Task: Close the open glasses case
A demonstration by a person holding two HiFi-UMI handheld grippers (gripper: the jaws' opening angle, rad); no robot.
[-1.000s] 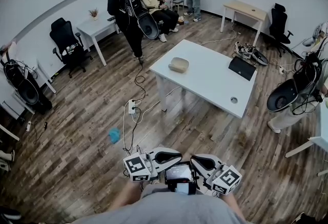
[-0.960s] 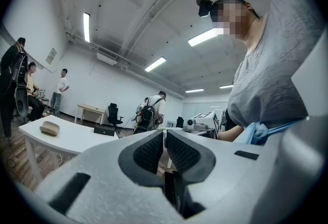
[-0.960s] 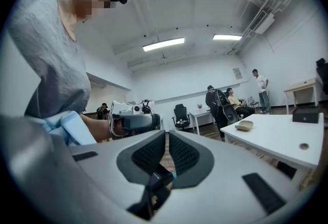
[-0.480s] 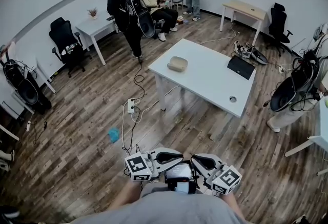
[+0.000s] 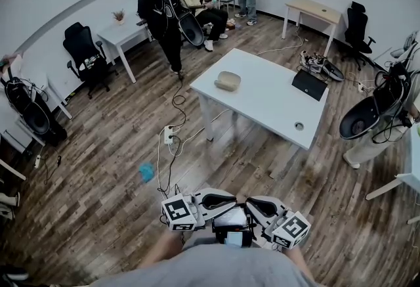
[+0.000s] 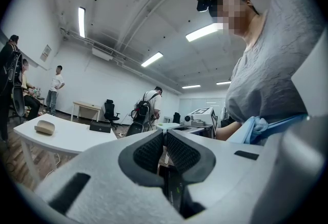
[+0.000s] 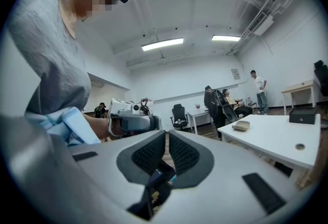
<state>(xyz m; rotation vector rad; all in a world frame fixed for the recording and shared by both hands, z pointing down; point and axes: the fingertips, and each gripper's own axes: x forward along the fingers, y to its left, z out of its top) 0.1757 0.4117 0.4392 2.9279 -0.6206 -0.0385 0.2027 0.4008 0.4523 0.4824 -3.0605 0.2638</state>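
Note:
The beige glasses case lies on the white table across the room, far from both grippers; whether its lid is open I cannot tell. It also shows small in the left gripper view and the right gripper view. My left gripper and right gripper are held close to the person's chest, tips facing each other. Both are shut with nothing between the pads. Each gripper's jaws meet in its own view: the left gripper and the right gripper.
A black box sits on the same table. Cables and a power strip lie on the wooden floor in front of it. Several people stand or sit at the back, one with a backpack. Another person with gear is at the right.
Both grippers keep their place and stay shut. The person at the right edge has shifted slightly.

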